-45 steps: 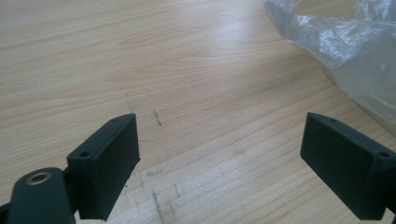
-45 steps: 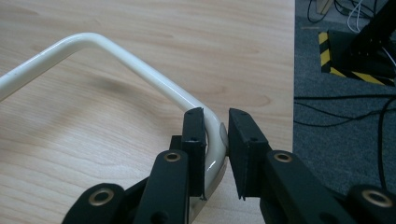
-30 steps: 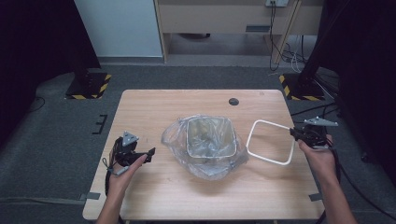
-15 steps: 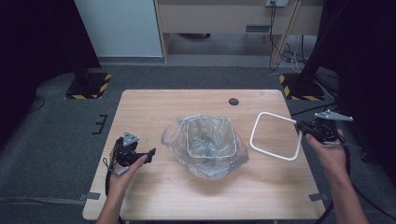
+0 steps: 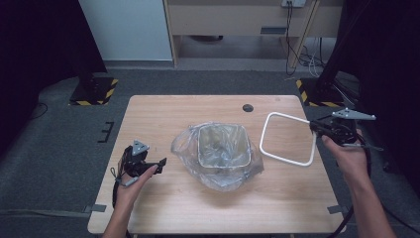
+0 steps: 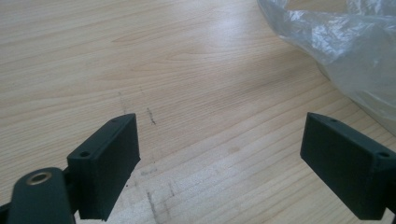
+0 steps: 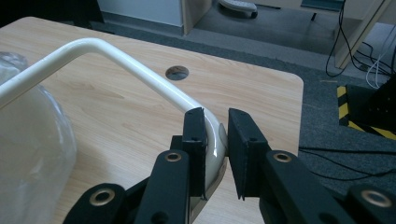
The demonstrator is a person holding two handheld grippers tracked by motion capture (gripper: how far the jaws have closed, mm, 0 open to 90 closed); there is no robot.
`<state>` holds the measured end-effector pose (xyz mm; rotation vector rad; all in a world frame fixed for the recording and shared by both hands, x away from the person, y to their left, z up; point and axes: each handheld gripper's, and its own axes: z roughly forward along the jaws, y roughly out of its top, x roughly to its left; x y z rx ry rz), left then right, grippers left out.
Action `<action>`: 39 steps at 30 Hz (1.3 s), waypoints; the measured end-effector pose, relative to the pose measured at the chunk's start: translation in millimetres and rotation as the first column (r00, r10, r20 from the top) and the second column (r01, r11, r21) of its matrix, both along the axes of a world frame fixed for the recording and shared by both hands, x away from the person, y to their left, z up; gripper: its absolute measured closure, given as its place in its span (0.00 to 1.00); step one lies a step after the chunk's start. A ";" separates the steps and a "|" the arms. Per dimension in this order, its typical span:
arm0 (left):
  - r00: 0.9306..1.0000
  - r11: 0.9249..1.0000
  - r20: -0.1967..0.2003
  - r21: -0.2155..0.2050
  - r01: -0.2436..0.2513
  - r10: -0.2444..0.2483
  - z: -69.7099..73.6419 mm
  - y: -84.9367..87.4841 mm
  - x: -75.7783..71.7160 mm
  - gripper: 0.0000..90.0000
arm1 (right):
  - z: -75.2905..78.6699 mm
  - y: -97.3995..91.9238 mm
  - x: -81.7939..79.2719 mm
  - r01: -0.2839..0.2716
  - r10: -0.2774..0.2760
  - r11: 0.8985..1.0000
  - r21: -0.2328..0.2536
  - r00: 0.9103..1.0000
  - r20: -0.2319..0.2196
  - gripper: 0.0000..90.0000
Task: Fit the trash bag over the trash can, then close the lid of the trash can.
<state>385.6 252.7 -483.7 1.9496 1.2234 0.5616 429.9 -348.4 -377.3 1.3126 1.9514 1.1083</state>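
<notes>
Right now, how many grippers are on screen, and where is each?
2. The left gripper rests with its jaws open near the table's left edge. The right gripper is at the right edge, clamped on the white frame.

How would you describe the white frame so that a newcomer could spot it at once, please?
On the wooden table, look right of the bag-lined bin. The white frame is a rounded-square hoop, clamped at its corner by the right gripper; nothing else there is white.
</notes>
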 end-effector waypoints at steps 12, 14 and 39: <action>1.000 1.000 0.006 0.009 0.002 -0.002 3.4 -1.8 -1.5 0.12 | 14.4 22.0 5.6 -0.051 0.050 0.998 0.039 0.999 0.014 0.86; 1.000 1.000 0.006 0.011 0.003 -0.003 3.2 -1.8 -1.3 0.12 | 16.0 25.8 6.6 -0.061 0.061 0.997 0.043 0.998 0.015 0.86; 1.000 1.000 0.007 0.015 0.012 -0.013 2.9 -4.4 -1.5 0.12 | 14.5 84.1 24.8 -0.175 0.176 0.982 0.069 0.984 -0.001 0.86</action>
